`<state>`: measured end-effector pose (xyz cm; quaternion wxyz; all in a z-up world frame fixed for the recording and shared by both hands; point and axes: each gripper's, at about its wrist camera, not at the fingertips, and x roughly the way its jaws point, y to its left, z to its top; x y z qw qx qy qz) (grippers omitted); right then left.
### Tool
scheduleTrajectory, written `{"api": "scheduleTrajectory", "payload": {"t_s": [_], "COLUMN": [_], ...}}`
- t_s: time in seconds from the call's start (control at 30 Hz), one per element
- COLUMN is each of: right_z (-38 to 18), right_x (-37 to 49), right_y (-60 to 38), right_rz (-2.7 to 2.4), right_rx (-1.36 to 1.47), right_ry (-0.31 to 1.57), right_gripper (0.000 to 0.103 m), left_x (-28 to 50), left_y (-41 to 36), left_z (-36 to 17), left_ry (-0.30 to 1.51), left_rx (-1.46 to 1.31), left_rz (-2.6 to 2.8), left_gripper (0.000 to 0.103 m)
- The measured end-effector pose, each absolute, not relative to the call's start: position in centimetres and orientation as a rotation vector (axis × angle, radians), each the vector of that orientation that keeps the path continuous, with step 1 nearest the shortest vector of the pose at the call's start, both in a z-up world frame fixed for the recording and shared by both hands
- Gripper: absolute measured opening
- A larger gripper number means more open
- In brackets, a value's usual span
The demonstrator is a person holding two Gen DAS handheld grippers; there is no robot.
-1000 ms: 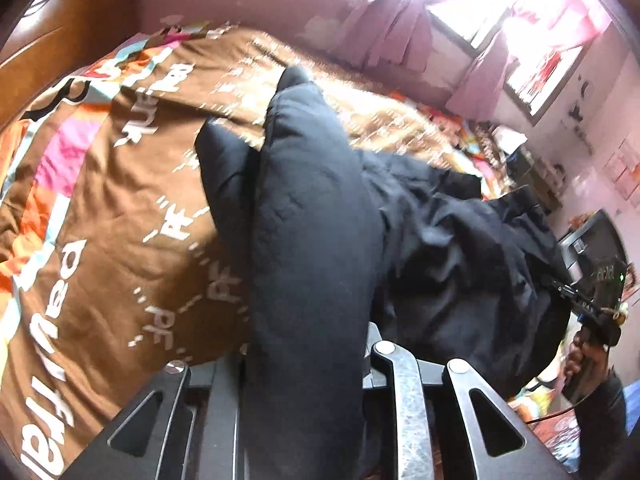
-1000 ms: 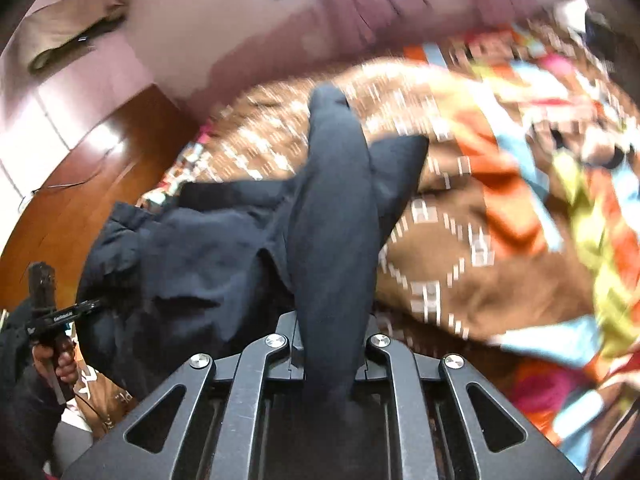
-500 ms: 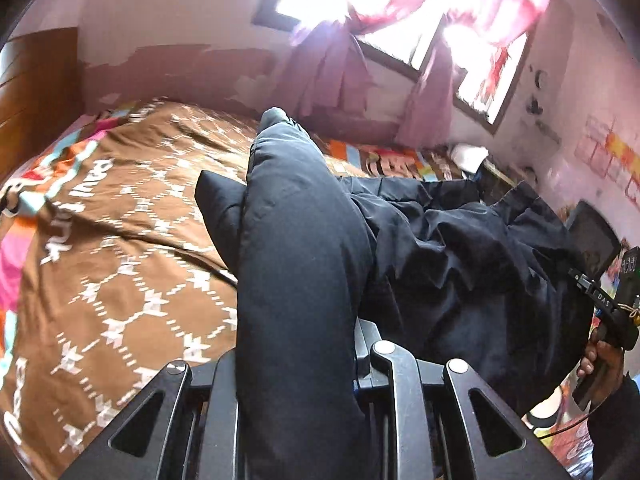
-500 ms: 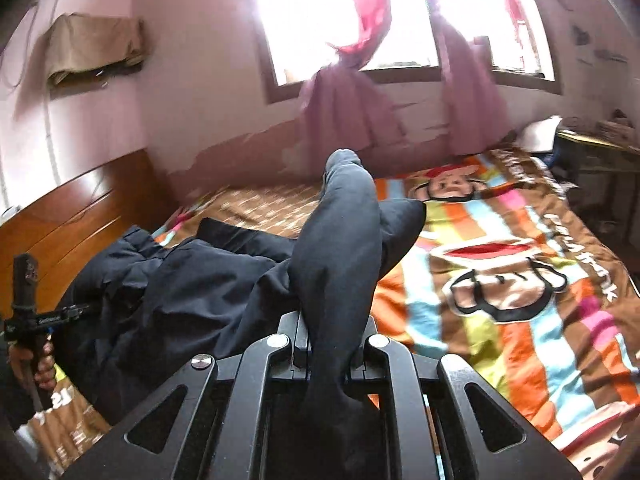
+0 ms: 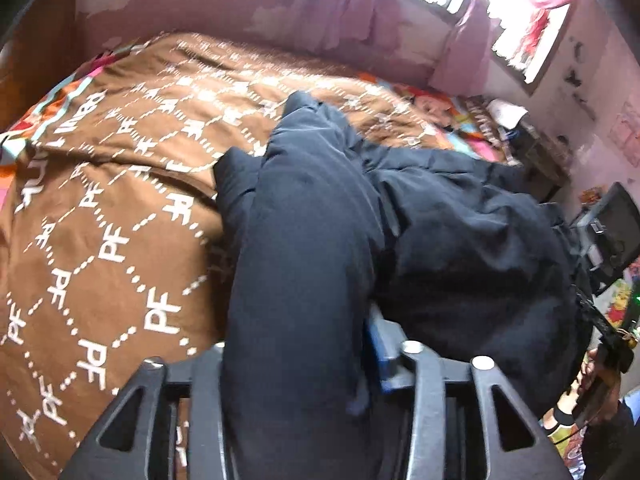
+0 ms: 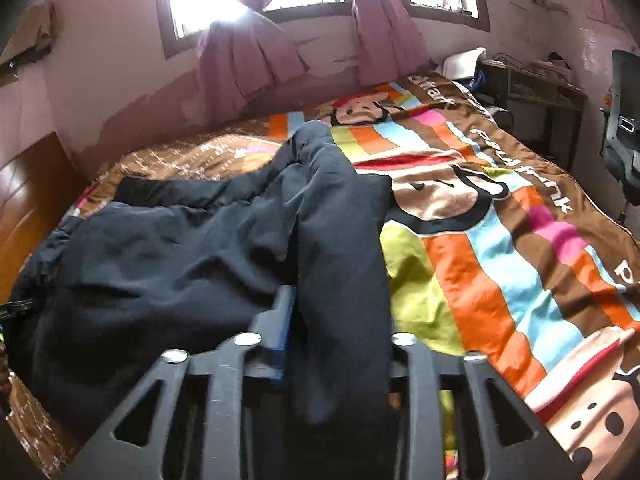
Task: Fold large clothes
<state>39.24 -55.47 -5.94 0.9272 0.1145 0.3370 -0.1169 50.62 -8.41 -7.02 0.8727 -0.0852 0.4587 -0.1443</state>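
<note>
Over by the wooden headboard (image 6: 28, 204) side of the bed (image 5: 100, 216), the left gripper (image 5: 304, 364) has a thick roll of the dark navy garment (image 5: 304, 240) running up between its fingers, but the jaws have just been opening, and a strip of blue pad now shows bare on one side of the cloth, so the pinch looks let go and the fabric only lies in the gap. A second ago that same roll stood higher and tighter in the jaws; now its far end droops onto the brown patterned bedspread (image 5: 120, 184). The body of the garment lies heaped across the middle of the bed, a crumpled mass between the two tools, nearer the front edge than the wall with the pink curtains (image 6: 248, 60). Further right, the right gripper (image 6: 332, 352) tells the same story: its jaws have just been opening too, a blue pad stands clear of the cloth on the left side, and the dark fold slumps between the fingers rather than being squeezed. Beyond it the striped cartoon part of the bedspread (image 6: 500, 264) runs bare to the bed's right edge. At the far right of the left wrist view, the person's hand (image 5: 600, 376) grips the other tool's handle. To my eye both ends have been carried forward and laid down, so one fold looks placed, though the heap still wants smoothing before the next.
</note>
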Motion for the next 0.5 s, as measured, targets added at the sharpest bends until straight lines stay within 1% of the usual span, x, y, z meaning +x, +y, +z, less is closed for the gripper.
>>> {"api": "scheduleTrajectory", "payload": {"t_s": [0.03,0.07,0.13,0.17,0.2,0.23,0.37,0.43,0.47,0.5], "right_z": [-6.0,-6.2,-6.0,-5.8,-5.4,-5.0,-2.7,-1.4,-0.9,-0.2], "right_x": [39.1,38.9,38.4,38.2,37.9,37.6,35.8,34.7,34.3,33.6], "right_y": [-55.3,-55.2,-54.9,-54.7,-54.4,-54.2,-53.0,-52.5,-52.3,-52.1], "right_rz": [-0.254,-0.267,-0.288,-0.29,-0.296,-0.297,-0.287,-0.282,-0.279,-0.272], "right_rx": [0.233,0.226,0.202,0.196,0.186,0.179,0.137,0.125,0.125,0.129], "right_ry": [0.692,0.686,0.661,0.655,0.645,0.633,0.564,0.527,0.515,0.499], "right_gripper": [0.066,0.074,0.08,0.085,0.089,0.095,0.098,0.101,0.101,0.101], "left_x": [50.7,50.6,50.3,50.0,49.6,49.2,46.9,45.6,44.9,44.4], "left_y": [-8.3,-8.3,-7.7,-7.5,-7.3,-7.1,-6.9,-7.0,-7.0,-7.1], "left_z": [-7.2,-7.4,-7.6,-7.5,-7.4,-7.0,-4.6,-3.1,-2.3,-1.5], "left_ry": [0.985,1.002,1.019,1.016,1.012,0.996,0.918,0.884,0.857,0.834], "left_rx": [-0.19,-0.205,-0.262,-0.28,-0.288,-0.292,-0.285,-0.286,-0.29,-0.293], "left_rz": [-0.28,-0.265,-0.216,-0.192,-0.173,-0.151,-0.122,-0.127,-0.132,-0.132], "left_gripper": [0.052,0.055,0.065,0.065,0.072,0.081,0.086,0.094,0.096,0.1]}}
